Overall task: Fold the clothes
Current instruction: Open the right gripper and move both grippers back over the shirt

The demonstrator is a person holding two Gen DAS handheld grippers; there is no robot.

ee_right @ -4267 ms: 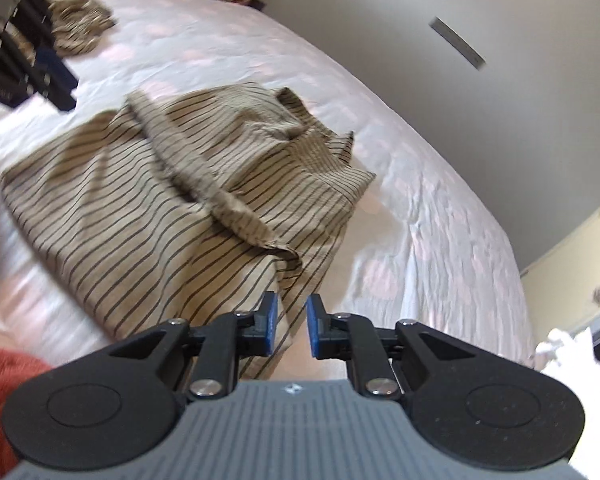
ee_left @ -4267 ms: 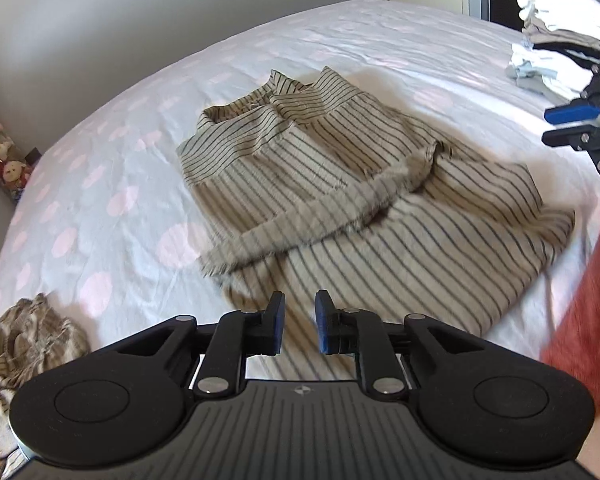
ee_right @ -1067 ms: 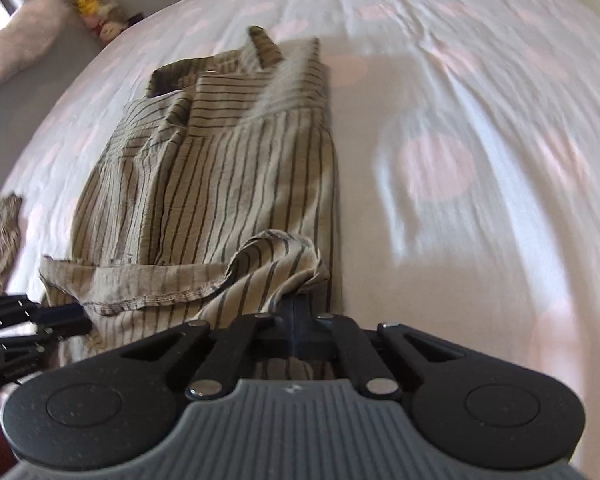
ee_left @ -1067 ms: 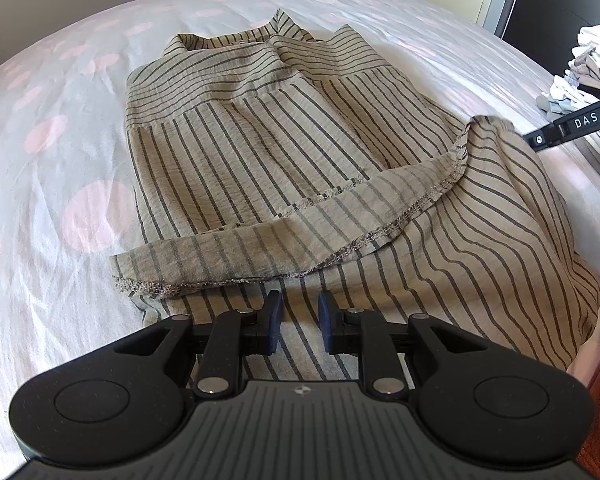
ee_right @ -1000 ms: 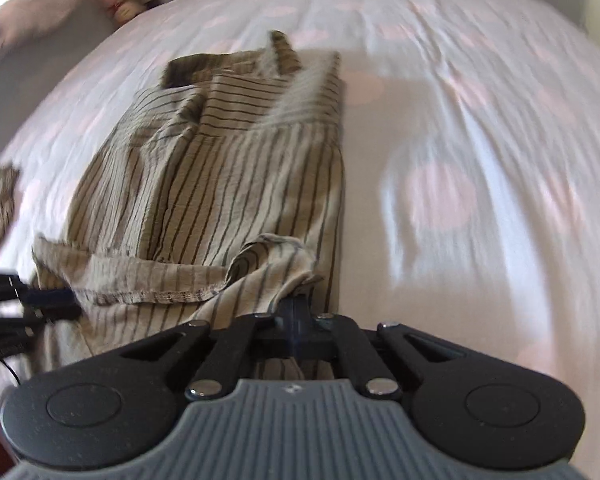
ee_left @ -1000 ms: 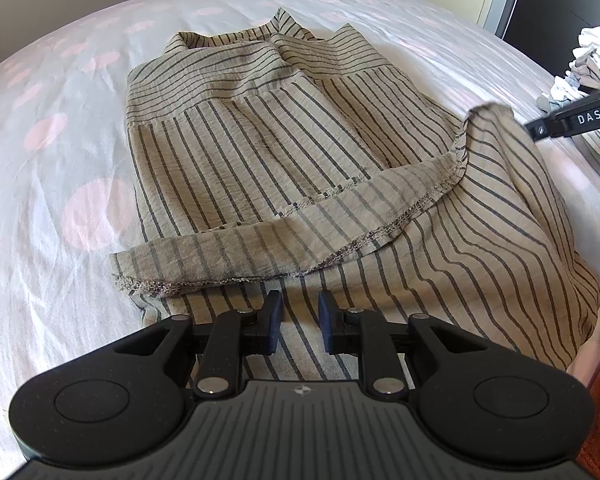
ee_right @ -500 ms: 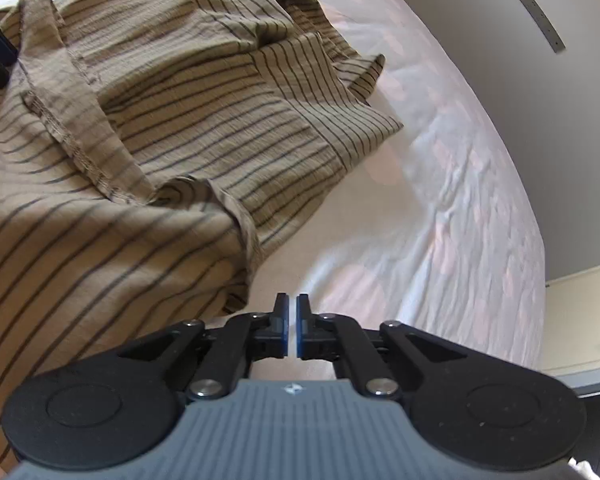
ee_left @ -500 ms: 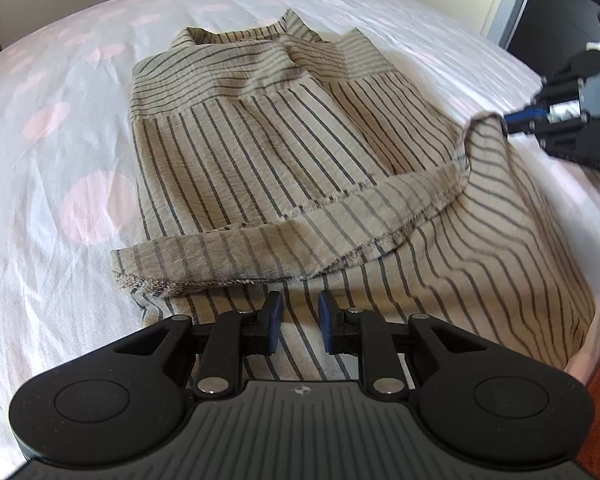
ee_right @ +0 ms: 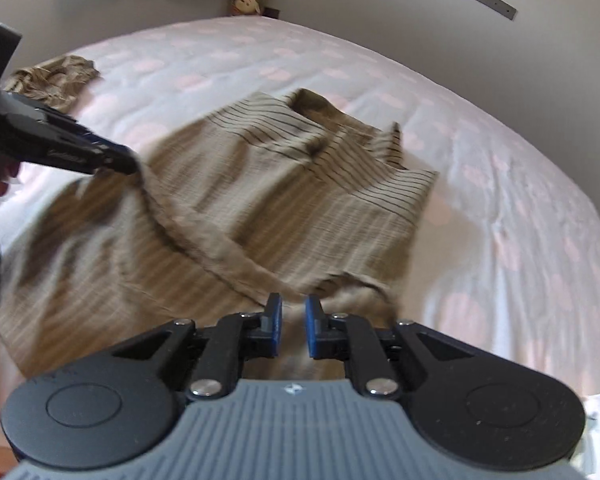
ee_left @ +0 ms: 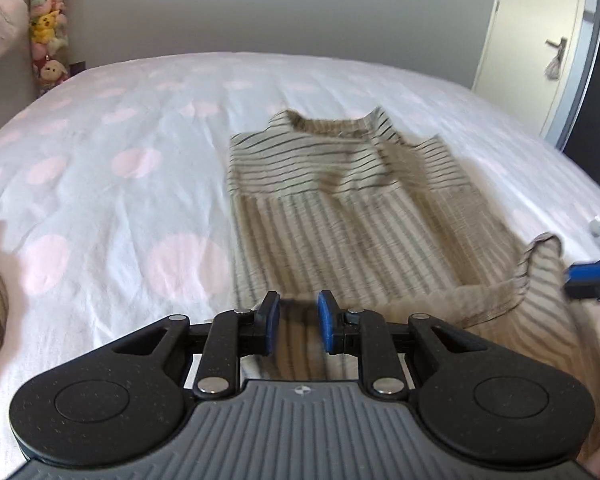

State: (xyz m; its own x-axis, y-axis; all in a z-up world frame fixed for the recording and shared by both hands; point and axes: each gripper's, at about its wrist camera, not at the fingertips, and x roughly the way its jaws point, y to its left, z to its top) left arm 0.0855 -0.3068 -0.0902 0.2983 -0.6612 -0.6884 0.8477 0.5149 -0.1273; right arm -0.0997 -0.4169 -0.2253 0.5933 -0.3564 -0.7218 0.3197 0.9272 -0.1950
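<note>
A tan striped shirt (ee_left: 340,216) lies spread on a bed (ee_left: 112,184) covered with a white sheet dotted with pale pink circles; its collar points toward the far wall, and its lower part is folded up into a rumpled band running across the near side. The left gripper (ee_left: 298,326) hovers over the near edge of the shirt with its blue-padded fingers (ee_left: 269,322) apart; striped cloth shows in the gap beneath them, but the pads do not press on it. In the right wrist view the same gripper reaches in from the left, its tip at the raised fold, though blur hides whether it touches. The right gripper (ee_right: 292,330) sits low over the right end of that fold, its fingers (ee_right: 274,328) a little apart and opening, with cloth visible just beyond the tips and nothing clamped. A second crumpled striped garment (ee_right: 54,76) lies well apart near the far left corner of the bed. Stuffed toys (ee_left: 48,36) hang in the room's corner, and a pale door with a handle (ee_left: 556,46) stands at the right.
</note>
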